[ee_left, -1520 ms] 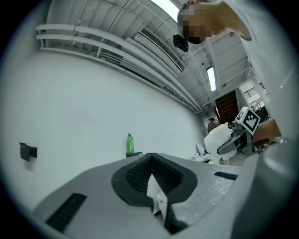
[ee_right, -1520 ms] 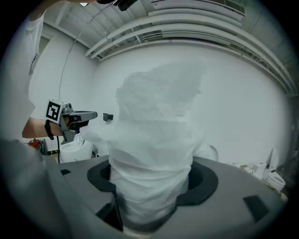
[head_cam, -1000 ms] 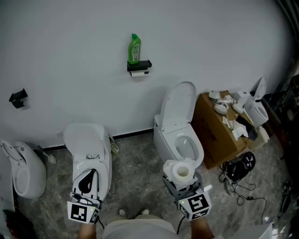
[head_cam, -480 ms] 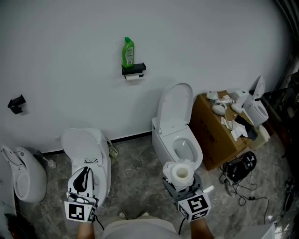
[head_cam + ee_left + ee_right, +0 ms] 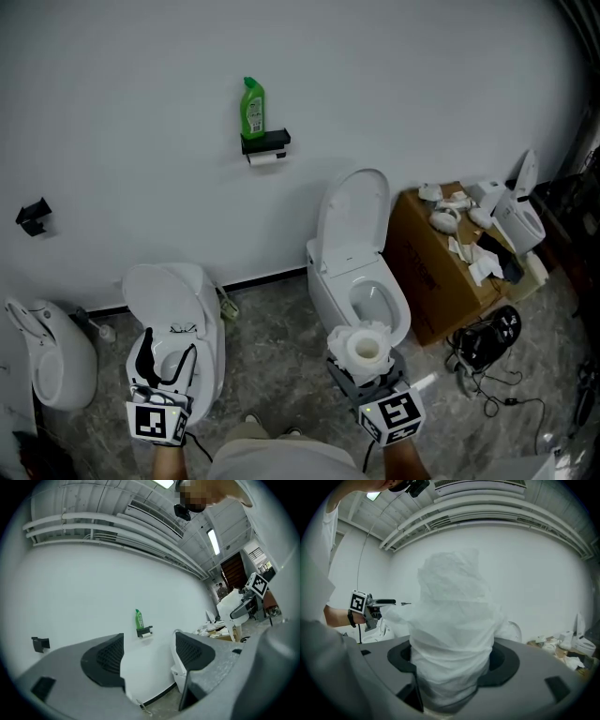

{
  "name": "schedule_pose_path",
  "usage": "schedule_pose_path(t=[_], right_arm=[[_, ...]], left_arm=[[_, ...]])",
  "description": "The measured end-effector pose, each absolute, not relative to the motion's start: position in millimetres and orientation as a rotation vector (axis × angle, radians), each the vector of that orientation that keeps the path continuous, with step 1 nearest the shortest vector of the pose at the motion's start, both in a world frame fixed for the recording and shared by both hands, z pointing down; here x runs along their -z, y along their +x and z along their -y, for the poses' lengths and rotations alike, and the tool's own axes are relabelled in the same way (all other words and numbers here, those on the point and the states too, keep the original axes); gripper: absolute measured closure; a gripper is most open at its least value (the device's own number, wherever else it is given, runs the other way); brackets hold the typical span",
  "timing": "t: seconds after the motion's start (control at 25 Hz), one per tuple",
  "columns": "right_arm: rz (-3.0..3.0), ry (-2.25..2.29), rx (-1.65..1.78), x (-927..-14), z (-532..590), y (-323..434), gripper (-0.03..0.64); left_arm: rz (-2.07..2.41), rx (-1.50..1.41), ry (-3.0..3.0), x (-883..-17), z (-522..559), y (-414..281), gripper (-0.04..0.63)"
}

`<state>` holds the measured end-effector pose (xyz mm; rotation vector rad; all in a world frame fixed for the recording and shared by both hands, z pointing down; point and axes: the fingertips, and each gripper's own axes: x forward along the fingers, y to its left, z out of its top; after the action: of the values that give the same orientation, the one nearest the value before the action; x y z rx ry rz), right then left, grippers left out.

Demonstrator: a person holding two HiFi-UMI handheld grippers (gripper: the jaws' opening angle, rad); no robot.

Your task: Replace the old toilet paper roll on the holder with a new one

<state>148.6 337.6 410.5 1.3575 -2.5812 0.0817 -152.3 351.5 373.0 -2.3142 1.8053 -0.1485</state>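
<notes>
High on the white wall hangs the black holder (image 5: pixel 265 143) with the old roll (image 5: pixel 262 158) under it and a green bottle (image 5: pixel 252 108) on top. In the left gripper view the holder (image 5: pixel 144 632) shows far off between the jaws. My left gripper (image 5: pixel 161 361) is low at the left over a white toilet; its jaws are opening, with nothing between them (image 5: pixel 147 656). My right gripper (image 5: pixel 364 364) is shut on the new toilet paper roll (image 5: pixel 364 345), which fills the right gripper view (image 5: pixel 452 634). Both grippers are far from the holder.
An open toilet (image 5: pixel 361 272) stands below and to the right of the holder, and another toilet (image 5: pixel 178 300) at the left. A cardboard box (image 5: pixel 431 272) with white parts on it, loose cables (image 5: pixel 483 342), a small black wall bracket (image 5: pixel 33 216) and a white fixture (image 5: pixel 42 347).
My left gripper's jaws, together before, now stand apart. The whole scene has slid a little in the head view; the right gripper still holds the roll.
</notes>
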Motion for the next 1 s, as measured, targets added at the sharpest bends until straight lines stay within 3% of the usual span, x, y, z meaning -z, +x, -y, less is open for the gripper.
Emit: schedule_pose_path(t=[0.36,0.68,1.0], right_arm=[[2.520,1.362,-0.152,-434.6,-293.7,137.3,0.287],[2.427,1.425,-0.166,-438.2,-175.9,112.7,0.287],[2.367,1.465,-0.136,-409.6,-53.0,59.2,0.287]], left_arm=[[-1.780,0.223,-2.393,-408.8,-285.4,-156.1,0.252],[-1.621,0.263,-2.406,-412.3,-129.8,-150.6,0.252],[-1.530,0.213,-2.459,-405.6,-2.9,-191.2,0.252]])
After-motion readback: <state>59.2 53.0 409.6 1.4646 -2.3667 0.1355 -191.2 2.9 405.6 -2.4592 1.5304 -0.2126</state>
